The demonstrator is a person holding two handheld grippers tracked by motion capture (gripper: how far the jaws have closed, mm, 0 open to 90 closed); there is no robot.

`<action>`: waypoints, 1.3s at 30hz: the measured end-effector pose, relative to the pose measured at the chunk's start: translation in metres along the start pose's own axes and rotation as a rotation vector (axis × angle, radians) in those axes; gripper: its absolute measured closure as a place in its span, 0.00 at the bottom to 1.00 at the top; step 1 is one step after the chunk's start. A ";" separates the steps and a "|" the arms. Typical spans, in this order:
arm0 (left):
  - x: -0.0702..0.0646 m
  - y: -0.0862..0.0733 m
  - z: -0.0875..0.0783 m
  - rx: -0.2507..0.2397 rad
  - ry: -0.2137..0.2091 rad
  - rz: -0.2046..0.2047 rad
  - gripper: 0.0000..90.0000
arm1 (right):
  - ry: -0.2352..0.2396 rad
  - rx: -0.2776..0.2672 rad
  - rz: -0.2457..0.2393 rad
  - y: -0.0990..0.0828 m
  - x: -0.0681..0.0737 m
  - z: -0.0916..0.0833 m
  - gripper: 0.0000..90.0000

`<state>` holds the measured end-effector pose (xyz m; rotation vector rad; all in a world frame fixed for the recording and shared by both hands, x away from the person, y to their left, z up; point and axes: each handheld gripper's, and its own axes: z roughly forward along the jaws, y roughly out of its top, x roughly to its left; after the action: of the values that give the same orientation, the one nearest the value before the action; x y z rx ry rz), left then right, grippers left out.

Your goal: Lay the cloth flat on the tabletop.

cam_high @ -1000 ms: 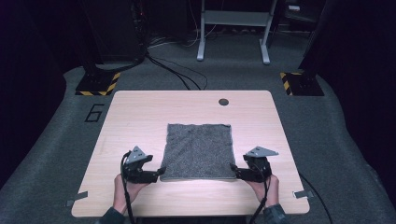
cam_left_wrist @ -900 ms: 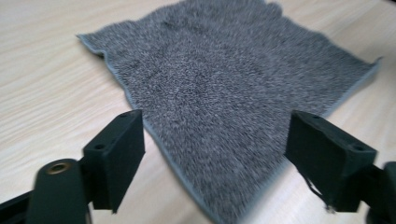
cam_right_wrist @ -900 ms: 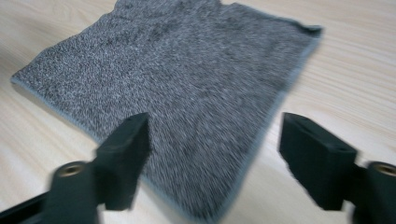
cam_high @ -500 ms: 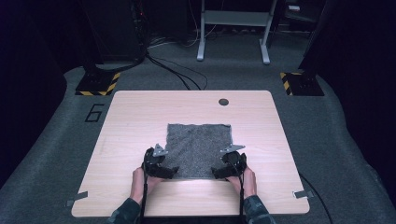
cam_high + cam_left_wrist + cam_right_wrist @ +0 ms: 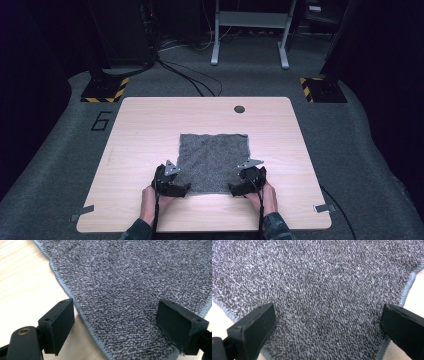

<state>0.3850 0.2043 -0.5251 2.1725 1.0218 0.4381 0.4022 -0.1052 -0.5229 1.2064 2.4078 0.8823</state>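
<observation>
A grey terry cloth lies flat on the wooden table. My left gripper rests low at the cloth's near left corner, and my right gripper at its near right corner. In the left gripper view the left gripper stands open, with the cloth and its hemmed corner lying between the jaws. In the right gripper view the right gripper is open wide over the cloth. Both grippers' jaws have just been opening. No pad presses on the fabric.
A round dark cable hole sits near the table's far edge. Tape strips mark the front corners. Around the table are grey carpet with a "6", black cables and hazard-striped bases.
Both hands came inward from beside the cloth and sank to its near corners. They have hardly moved in the last half second.
</observation>
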 end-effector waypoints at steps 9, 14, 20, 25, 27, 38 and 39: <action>-0.011 -0.007 -0.006 -0.004 -0.001 0.010 0.17 | 0.005 0.010 -0.006 -0.005 0.000 -0.005 0.00; -0.019 -0.011 -0.009 -0.022 0.006 -0.002 0.17 | 0.014 0.014 -0.010 -0.012 0.001 -0.011 0.00; -0.029 -0.017 -0.013 -0.034 0.013 -0.002 0.17 | 0.012 0.001 -0.013 -0.018 0.001 -0.016 0.01; -0.031 -0.017 -0.014 -0.031 0.009 0.006 0.17 | 0.003 -0.027 -0.009 -0.027 0.004 -0.020 0.01; -0.030 -0.017 -0.014 -0.029 0.003 0.006 0.17 | -0.002 -0.031 0.008 -0.028 0.006 -0.021 0.01; -0.005 -0.011 -0.038 -0.087 0.030 -0.056 0.16 | 0.042 -0.073 0.029 -0.015 0.015 -0.031 0.01; -0.002 -0.009 -0.039 -0.106 0.036 -0.076 0.16 | 0.046 -0.085 0.010 -0.012 0.017 -0.033 0.01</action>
<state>0.3569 0.2243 -0.5037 2.0315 1.0731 0.4868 0.3675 -0.1095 -0.5054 1.1800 2.3756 1.0147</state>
